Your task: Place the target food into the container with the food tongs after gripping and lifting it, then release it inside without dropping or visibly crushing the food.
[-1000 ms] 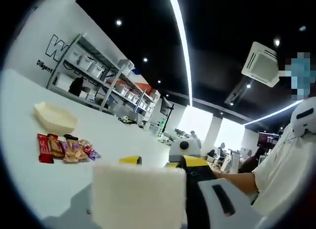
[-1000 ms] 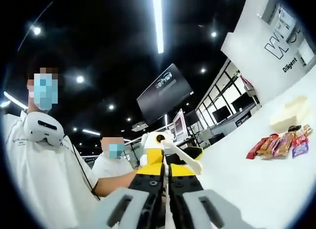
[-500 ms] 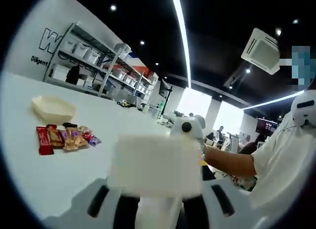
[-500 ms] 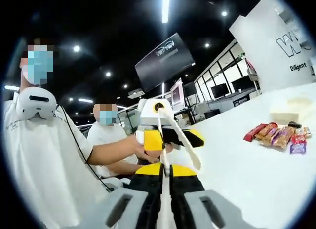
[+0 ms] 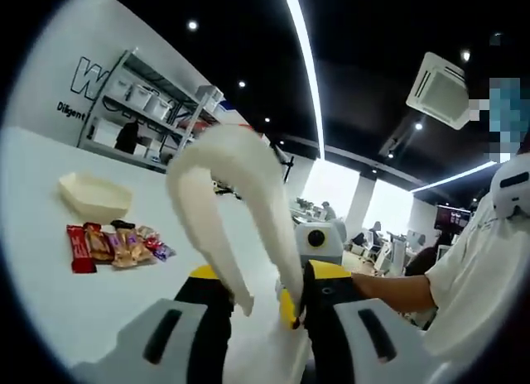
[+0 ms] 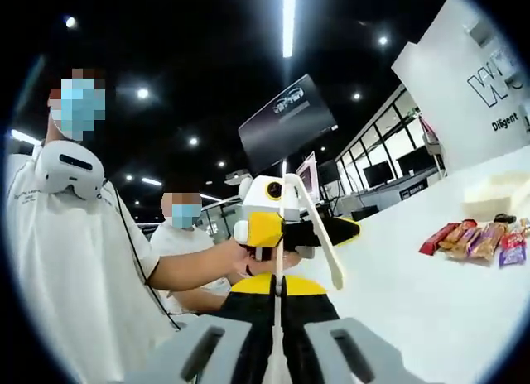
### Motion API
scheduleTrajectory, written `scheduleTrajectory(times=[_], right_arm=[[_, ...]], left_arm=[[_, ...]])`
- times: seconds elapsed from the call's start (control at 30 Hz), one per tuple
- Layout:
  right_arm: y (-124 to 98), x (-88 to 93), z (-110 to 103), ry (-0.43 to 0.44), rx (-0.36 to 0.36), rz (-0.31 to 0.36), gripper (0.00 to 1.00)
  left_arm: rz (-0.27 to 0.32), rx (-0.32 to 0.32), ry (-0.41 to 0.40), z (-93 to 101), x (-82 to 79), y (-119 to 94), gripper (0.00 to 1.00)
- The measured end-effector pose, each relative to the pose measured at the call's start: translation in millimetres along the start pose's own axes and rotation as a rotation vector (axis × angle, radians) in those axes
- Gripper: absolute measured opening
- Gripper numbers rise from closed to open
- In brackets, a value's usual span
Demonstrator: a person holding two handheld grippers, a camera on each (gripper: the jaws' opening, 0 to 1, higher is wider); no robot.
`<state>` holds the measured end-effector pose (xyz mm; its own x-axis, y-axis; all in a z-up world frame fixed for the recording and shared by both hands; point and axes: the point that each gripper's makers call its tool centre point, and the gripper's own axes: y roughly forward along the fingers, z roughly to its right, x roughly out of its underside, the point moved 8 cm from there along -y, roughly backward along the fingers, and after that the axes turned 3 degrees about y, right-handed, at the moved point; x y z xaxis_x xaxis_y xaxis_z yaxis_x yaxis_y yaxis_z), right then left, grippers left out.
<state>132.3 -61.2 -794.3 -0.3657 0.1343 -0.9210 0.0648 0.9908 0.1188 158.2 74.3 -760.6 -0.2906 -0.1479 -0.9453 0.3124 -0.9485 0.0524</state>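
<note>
Right now I am at the opening step, getting a working hold on the food tongs (image 5: 228, 165), with nothing picked up yet. They hang in the air well apart from the container (image 5: 93, 195), bend uppermost. Their two arms are spread and empty, with the tips down at my left gripper (image 5: 267, 305). I cannot tell whether that gripper's jaws press on the arms or merely flank them. In the right gripper view, the jaws of my right gripper (image 6: 280, 305) are drawn almost together on a thin white strip, which I take to be one arm of the tongs seen edge-on.

The food is a row of snack packets (image 5: 116, 245) lying on the white table (image 5: 50, 318), just beside the container on its near side. The container sits open and looks empty.

Next I judge I need a grip that lets a squeeze close both arms. Then I carry the tips across to the packets beside the container and straddle one. I would close only enough to lift it, since a hard pinch could crumple the wrapper.
</note>
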Motion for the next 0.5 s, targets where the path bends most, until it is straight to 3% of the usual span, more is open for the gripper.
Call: scheduleTrajectory(times=[0.3,0.5], right_arm=[[-1.6,-8.6,-2.3,0.02,-0.024,0.064,0.0],[-1.2,-9.5,-2.4,0.017,-0.017,0.053,0.0]], left_arm=[[0.022,0.015,-0.002,0.3,-2.1,-6.7,0.32],[0.014,0.014,-0.004,1.2,-2.3,-7.2,0.31]])
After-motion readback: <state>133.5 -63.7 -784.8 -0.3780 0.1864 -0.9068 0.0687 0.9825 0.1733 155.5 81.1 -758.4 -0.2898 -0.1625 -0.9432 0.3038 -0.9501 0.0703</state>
